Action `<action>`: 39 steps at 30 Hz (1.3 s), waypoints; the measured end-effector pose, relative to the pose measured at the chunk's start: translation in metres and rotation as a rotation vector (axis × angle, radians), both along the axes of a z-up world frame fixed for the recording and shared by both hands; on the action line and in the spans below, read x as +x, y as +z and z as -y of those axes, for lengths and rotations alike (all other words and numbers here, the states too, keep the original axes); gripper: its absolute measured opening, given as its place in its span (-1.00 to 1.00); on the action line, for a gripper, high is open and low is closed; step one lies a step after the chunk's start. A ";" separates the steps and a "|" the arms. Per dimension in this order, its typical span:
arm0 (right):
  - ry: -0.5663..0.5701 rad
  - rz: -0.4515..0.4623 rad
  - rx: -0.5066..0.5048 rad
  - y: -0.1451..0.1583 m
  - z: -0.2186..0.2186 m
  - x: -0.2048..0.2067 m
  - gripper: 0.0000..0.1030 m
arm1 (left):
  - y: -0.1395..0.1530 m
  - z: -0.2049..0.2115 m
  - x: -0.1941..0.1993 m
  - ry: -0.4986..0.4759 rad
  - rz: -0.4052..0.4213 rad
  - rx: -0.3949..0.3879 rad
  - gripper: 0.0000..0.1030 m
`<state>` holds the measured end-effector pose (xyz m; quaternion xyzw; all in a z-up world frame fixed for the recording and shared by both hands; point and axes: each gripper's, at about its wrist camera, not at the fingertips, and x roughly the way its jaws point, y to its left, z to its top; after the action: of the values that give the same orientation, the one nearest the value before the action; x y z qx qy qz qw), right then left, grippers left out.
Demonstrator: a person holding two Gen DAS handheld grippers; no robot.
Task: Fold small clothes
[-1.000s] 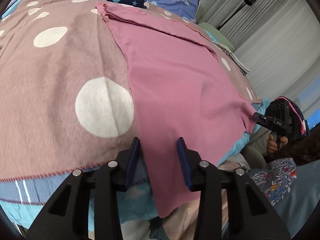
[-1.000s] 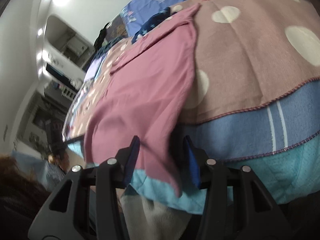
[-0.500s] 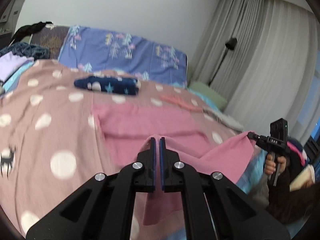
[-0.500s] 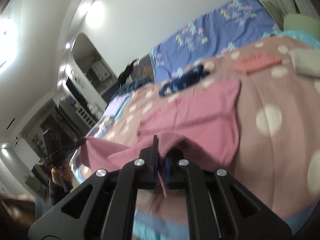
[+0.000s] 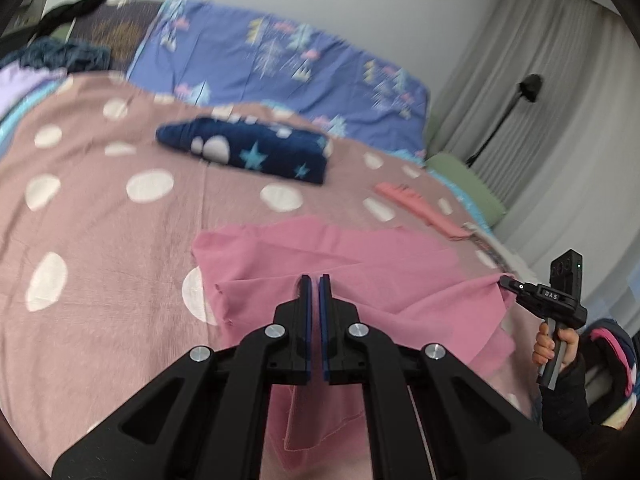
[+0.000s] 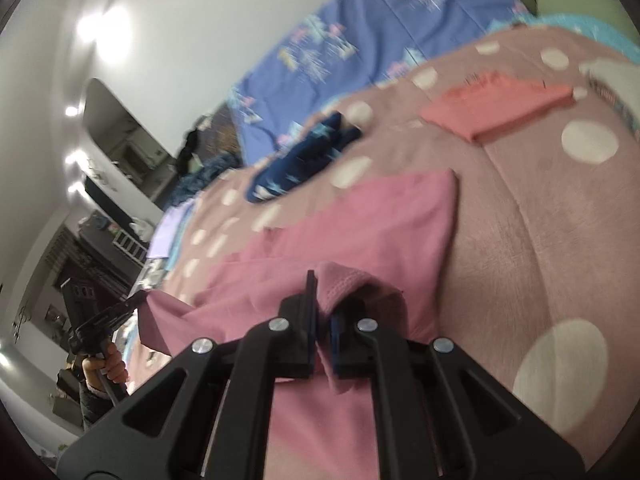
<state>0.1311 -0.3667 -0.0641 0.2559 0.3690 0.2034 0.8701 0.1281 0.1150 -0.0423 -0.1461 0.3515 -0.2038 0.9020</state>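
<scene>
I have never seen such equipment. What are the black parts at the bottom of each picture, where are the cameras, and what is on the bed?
No robot here: a person holds two black hand tools, each with two fingers and a camera looking forward along them. One picture comes from the left gripper, the other from the right gripper. Both are shut on the edge of a pink garment, lifting it to fold it. It lies on a spotted blanket on a bed. Farther back lie a folded navy star-patterned cloth and a folded coral cloth. Each camera also sees the other tool.

Matt pink cloth (image 5: 360, 264) ahead of the matt black plastic gripper (image 5: 314, 280); the dotted blanket (image 5: 100, 240) beneath looks fuzzy.
</scene>
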 end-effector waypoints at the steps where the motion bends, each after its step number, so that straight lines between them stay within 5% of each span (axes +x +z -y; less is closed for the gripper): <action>1: -0.001 -0.016 -0.003 -0.008 0.000 0.006 -0.90 | -0.009 0.000 0.009 0.004 -0.021 0.002 -0.95; 6: 0.011 -0.062 0.002 -0.033 0.003 0.025 -0.81 | -0.056 -0.007 0.036 0.018 -0.117 -0.001 -0.95; 10: 0.031 -0.065 -0.006 -0.034 0.006 0.019 -0.78 | -0.067 -0.012 0.034 0.000 -0.131 -0.048 -0.93; 12: 0.041 -0.061 -0.028 -0.031 0.005 0.011 -0.69 | -0.064 -0.013 0.026 -0.017 -0.131 -0.056 -0.83; 14: 0.058 -0.053 -0.047 -0.028 0.002 0.002 -0.48 | -0.063 -0.009 0.017 -0.034 -0.140 -0.037 -0.50; 18: 0.083 -0.032 -0.121 -0.022 -0.005 -0.014 -0.41 | -0.067 0.001 0.000 -0.064 -0.163 0.040 -0.42; 20: 0.091 -0.025 -0.138 -0.020 -0.008 -0.018 -0.49 | -0.068 0.005 -0.005 -0.067 -0.164 0.057 -0.62; 22: 0.101 -0.012 -0.131 -0.016 -0.010 -0.017 -0.89 | -0.065 0.009 -0.007 -0.071 -0.159 0.075 -0.97; 29: 0.057 0.073 0.036 0.020 0.007 -0.001 -0.92 | -0.021 0.017 -0.001 -0.062 -0.045 0.036 -0.97; 34: -0.041 0.053 0.059 0.032 0.023 0.055 -0.92 | 0.006 0.006 0.058 0.018 -0.025 -0.042 -0.96; 36: -0.087 0.032 0.050 0.027 0.028 0.082 -0.73 | -0.002 0.003 0.085 0.025 -0.069 -0.081 -0.69; 37: -0.099 0.006 0.052 0.022 0.031 0.092 -0.62 | -0.011 0.002 0.099 0.064 -0.085 -0.063 -0.35; 38: -0.113 -0.026 0.065 0.017 0.034 0.098 -0.36 | -0.016 0.000 0.105 0.104 -0.091 -0.042 -0.19; 39: -0.113 -0.028 0.077 0.015 0.035 0.099 -0.33 | -0.022 -0.002 0.110 0.123 -0.101 -0.030 -0.15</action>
<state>0.2298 -0.4016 -0.0489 0.3126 0.3577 0.1643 0.8645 0.2381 0.1173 -0.0642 -0.1910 0.3839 -0.1454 0.8916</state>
